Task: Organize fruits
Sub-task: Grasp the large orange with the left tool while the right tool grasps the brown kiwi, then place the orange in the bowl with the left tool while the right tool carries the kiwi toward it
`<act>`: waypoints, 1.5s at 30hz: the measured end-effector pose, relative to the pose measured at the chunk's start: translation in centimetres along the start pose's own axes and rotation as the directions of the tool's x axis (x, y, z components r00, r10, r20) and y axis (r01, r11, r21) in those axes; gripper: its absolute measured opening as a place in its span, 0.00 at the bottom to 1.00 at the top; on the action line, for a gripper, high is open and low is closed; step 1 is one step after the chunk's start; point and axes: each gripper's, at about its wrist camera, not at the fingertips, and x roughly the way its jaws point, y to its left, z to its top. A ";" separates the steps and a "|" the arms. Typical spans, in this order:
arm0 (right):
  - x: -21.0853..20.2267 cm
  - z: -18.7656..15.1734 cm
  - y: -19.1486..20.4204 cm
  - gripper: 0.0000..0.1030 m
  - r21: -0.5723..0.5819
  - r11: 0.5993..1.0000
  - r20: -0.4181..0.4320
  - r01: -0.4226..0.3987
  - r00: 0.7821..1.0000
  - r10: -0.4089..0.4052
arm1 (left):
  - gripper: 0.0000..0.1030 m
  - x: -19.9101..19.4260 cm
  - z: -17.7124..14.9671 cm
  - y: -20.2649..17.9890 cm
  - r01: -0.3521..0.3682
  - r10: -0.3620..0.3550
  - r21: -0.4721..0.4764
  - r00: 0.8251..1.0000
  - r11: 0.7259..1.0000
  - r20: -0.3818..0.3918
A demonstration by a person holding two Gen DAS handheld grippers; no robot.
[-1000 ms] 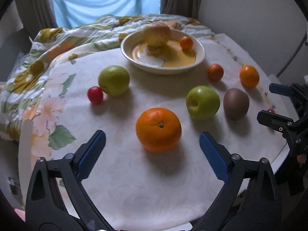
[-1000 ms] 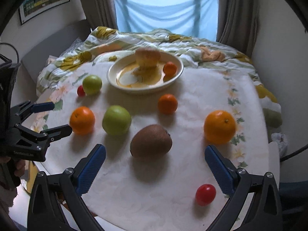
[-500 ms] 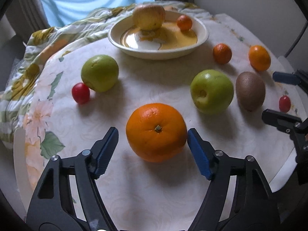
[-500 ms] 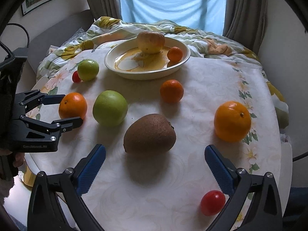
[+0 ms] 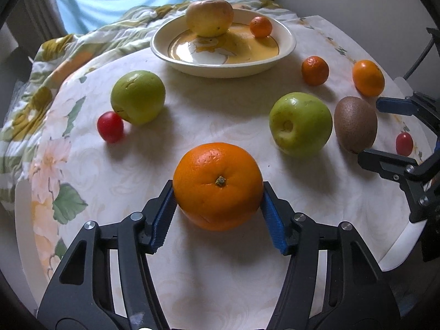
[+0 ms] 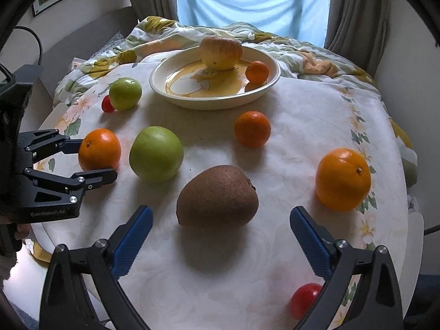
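Pinching a round, dimpled-skinned orange (image 5: 218, 185) between ribbed blue pads (image 5: 162, 221), the left gripper (image 5: 217, 214) is clenched; the right gripper (image 6: 220, 243) is hanging released before a fuzzy brown oval kiwi (image 6: 217, 196).

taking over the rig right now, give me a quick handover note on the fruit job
Left gripper: fingers against both sides of the big orange, which sits on the table; grip looks made, not lifted.
Right gripper: open, empty, lined up on the kiwi.
Done: yellowish apple and one small mandarin are in the bowl.
Left on the cloth: big orange, kiwi, two green apples, second orange, mandarin, two red cherry tomatoes.
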 end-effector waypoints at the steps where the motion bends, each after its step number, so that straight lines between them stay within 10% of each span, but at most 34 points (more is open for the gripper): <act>1: 0.1 0.1 0.0 0.94 -0.004 1.000 -0.002 -0.001 1.000 0.001 | 0.64 -0.1 -0.1 0.0 0.000 0.000 -0.004 1.000 1.000 -0.001; 18: 2.7 1.0 0.3 0.60 -0.057 0.998 -0.103 -0.026 0.994 0.020 | 0.63 -1.1 -2.0 1.0 -0.020 0.020 -0.098 1.000 0.995 -0.007; 45: -6.4 2.9 0.9 0.58 -0.068 0.994 0.008 -0.083 0.996 0.084 | 0.63 -10.9 -0.1 0.8 -0.042 0.076 -0.243 0.988 0.969 0.136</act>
